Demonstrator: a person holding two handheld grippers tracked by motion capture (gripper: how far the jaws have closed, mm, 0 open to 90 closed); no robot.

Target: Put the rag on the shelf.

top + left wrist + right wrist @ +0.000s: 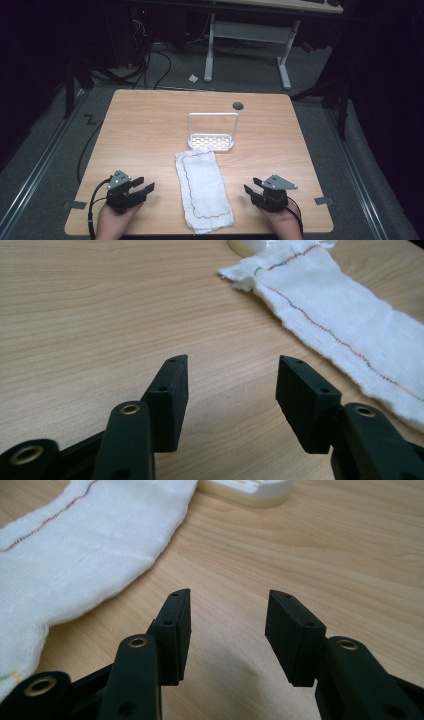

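Down at the bottom of the high view, two hands rest on the near edge of the pale wooden table (145, 120). The left gripper (146, 184) sits at lower left, its black jaws spread wide with nothing between them; in the left gripper view only bare wood shows in the gap. The right gripper (251, 186) at lower right is parted just as wide and equally empty-handed.

Between them lies the white woven cloth with a thin coloured stitch line (202, 189), a long strip folded lengthwise. Its long axis runs from the bottom centre up and slightly to the left, away from the person. It lies inward of both grippers, near each, touching neither. From the high view the right gripper looks a shade closer to the cloth's near end; in the right gripper view the cloth (75, 550) fills the upper left, while in the left gripper view it (345, 325) stretches down the right side.

The near edge of the cloth lies right at the table edge, so there is little room there. Bare wood on both flanks gives room for a sideways approach.

Farther up, at the cloth's far end and touching or just overlapped by it, stands a small white perforated plastic tray with a tall hoop handle (212, 142).
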